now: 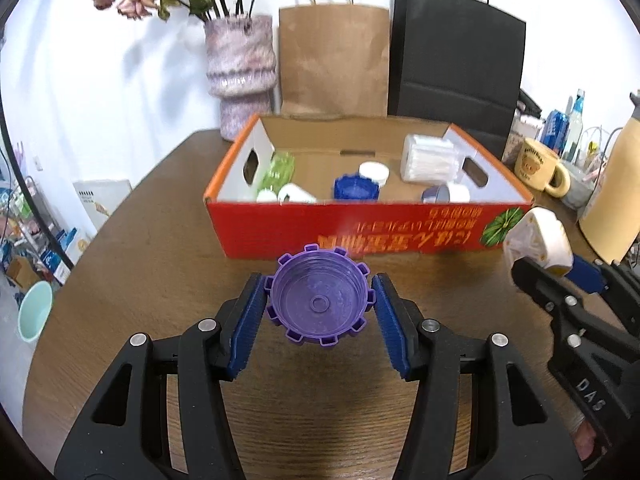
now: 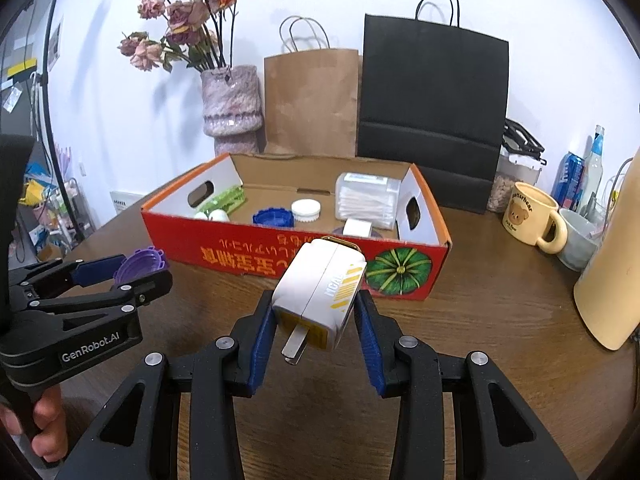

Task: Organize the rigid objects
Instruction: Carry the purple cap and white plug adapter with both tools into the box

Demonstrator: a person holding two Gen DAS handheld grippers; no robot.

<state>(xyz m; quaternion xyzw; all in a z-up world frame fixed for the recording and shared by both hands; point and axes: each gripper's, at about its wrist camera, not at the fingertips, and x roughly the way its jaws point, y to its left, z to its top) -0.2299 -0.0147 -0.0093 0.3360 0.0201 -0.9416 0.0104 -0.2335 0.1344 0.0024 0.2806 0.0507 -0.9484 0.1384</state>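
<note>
- Purple cap (image 1: 319, 303), a ribbed round lid with its hollow side facing the camera, sits clamped between the blue pads of the left gripper (image 1: 319, 312), held above the table (image 1: 160, 208) just short of the red box (image 1: 360, 232).
- White charger (image 2: 320, 292), prongs pointing back toward the camera, is pinched by the closed right gripper (image 2: 316, 320), also in the air near the box's front wall.
- Inside the box lie a blue cap (image 1: 355, 188), a white lid (image 1: 374, 172), a green bottle (image 1: 280, 170) and a clear case of cotton swabs (image 1: 430, 158).
- Risk, as I judge it: the pads bear only on the cap's raised ribs, so it could twist or pop out on the way over the wall.
- The charger sits tilted in its grip and may slide if swung quickly.
- Both grippers are close together near the same wall; they could knock each other or catch the cardboard edge.
- A mug (image 2: 528, 216) and a tall cream jug (image 2: 612, 272) stand to the right, within reach of a careless sweep.
</note>
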